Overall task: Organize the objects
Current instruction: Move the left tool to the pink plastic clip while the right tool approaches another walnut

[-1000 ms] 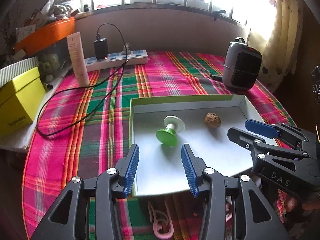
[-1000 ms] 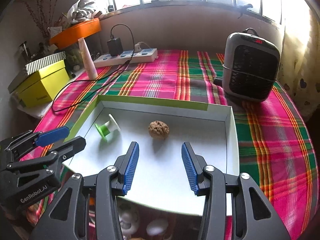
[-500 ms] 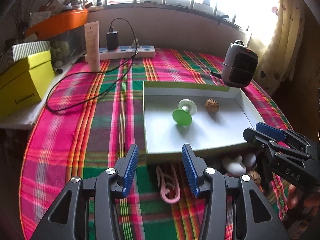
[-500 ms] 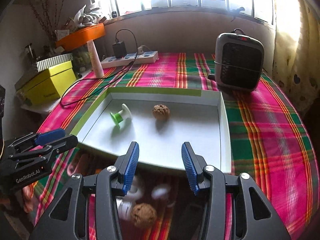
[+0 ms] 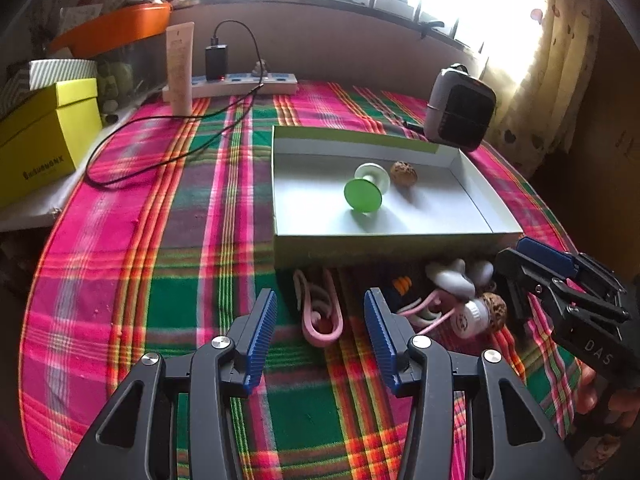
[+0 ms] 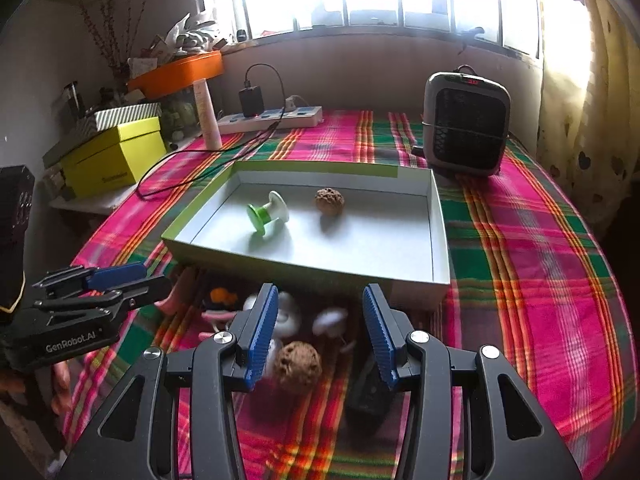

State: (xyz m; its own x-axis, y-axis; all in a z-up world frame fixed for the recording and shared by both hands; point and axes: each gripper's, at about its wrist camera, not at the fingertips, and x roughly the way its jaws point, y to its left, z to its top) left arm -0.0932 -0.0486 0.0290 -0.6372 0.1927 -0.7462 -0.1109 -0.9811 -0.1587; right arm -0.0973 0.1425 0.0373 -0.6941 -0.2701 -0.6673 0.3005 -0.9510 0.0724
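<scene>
- Left wrist view: the left hand-held gripper (image 5: 320, 330) hangs spread and empty over a pink clip (image 5: 320, 312) on the plaid counter (image 5: 160, 240).
- Beyond it, the shallow box (image 5: 400, 236) holds a green spool (image 5: 366, 190) beside a walnut (image 5: 403, 172).
- Right wrist view: the right hand-held gripper (image 6: 316, 330) is spread above a second walnut (image 6: 299, 366) among small white pieces (image 6: 330, 320) near the box's front wall.

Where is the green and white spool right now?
Inside the shallow box, left of the walnut in the right wrist view, lying on its side.

A home: plaid tablecloth (image 6: 540, 280), small heater (image 6: 467, 120), curtained window (image 6: 580, 40).
</scene>
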